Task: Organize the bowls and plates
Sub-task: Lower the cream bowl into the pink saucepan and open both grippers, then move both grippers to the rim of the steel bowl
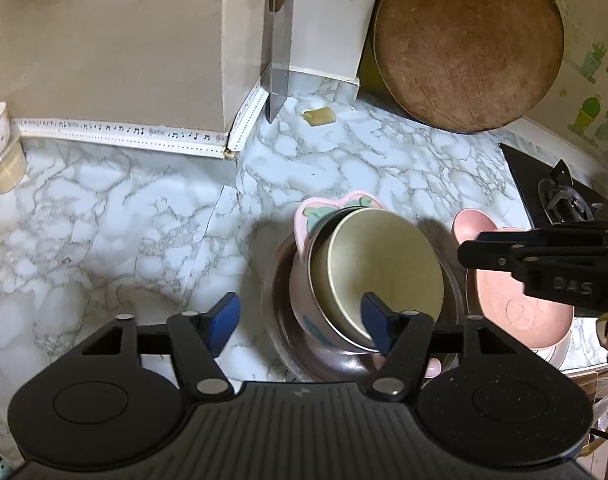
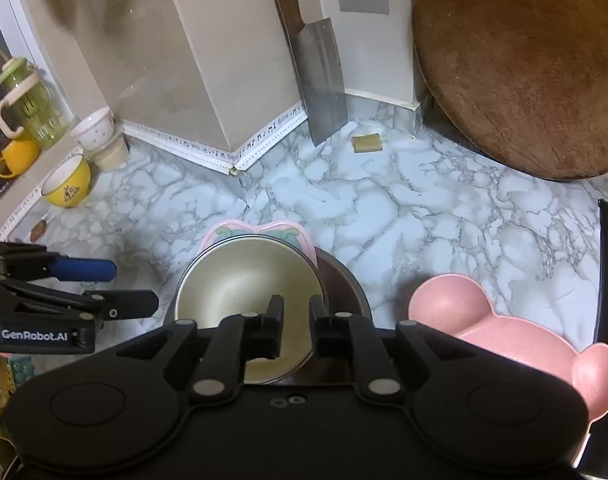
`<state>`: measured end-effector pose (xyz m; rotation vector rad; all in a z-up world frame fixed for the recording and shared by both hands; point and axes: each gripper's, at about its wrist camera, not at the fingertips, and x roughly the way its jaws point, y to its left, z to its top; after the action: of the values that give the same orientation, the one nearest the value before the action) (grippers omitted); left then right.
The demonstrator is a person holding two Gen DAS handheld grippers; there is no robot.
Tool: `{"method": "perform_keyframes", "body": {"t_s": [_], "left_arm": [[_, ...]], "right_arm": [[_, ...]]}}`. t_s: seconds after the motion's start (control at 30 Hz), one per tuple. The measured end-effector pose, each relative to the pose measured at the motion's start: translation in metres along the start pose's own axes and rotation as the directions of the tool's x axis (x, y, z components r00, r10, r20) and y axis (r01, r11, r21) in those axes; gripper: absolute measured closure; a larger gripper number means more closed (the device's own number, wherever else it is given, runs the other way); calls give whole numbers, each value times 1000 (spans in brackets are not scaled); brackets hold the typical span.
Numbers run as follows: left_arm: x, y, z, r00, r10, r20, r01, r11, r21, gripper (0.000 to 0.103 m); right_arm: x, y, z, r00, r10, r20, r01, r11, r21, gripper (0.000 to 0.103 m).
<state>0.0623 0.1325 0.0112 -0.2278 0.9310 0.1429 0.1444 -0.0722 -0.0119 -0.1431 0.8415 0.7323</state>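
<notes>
Now the left gripper (image 1: 300, 322) hangs wide open, empty, with the cream bowl (image 1: 384, 270) nested in the pink plate stack just ahead by its right finger. Narrowly parted, the right gripper (image 2: 296, 316) grips nothing above that bowl.

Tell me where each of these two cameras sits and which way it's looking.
Left wrist: on the left tongs, angled down at the cream bowl; right tongs enter at right.
Right wrist: on the right tongs, angled down at the same bowl; left tongs enter at left.
Shared: bowl, cleaver, round board.
</notes>
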Motion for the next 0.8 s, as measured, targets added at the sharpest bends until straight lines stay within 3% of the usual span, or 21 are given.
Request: {"method": "perform_keyframes", "body": {"t_s": [0.03,0.07,0.1,0.13,0.33,0.53,0.8], "left_arm": [[0,1,-2,1000,2,5,-2,1000,-3,31],[-1,2,-4,1000,2,10,-2,1000,-3,31],[0,2,-6,1000,2,12,-2,1000,-2,31],[0,2,-7,1000,3,14,-3,1000,-2,31],[4,8,-20,999,3,43,-2,1000,-21,26],[11,14,-38,997,-8,78,12,998,-56,26],[18,18,-51,991,4,134,0,999,-35,26]], "right_arm": [[-3,-2,-2,1000,5,10,-5,1000,10,78],[-7,-3,-4,1000,14,18,-14,1000,16,51],[-9,-4,-5,1000,17,23,-17,1000,21,8],[-12,-4,-7,999,11,36,-12,1000,25,3],[-16,-8,-17,998,-15,65,13,999,37,3],[-16,-26,-33,998,-17,68,8,992,128,3],[-12,-21,-61,999,5,52,-9,996,88,5]]}}
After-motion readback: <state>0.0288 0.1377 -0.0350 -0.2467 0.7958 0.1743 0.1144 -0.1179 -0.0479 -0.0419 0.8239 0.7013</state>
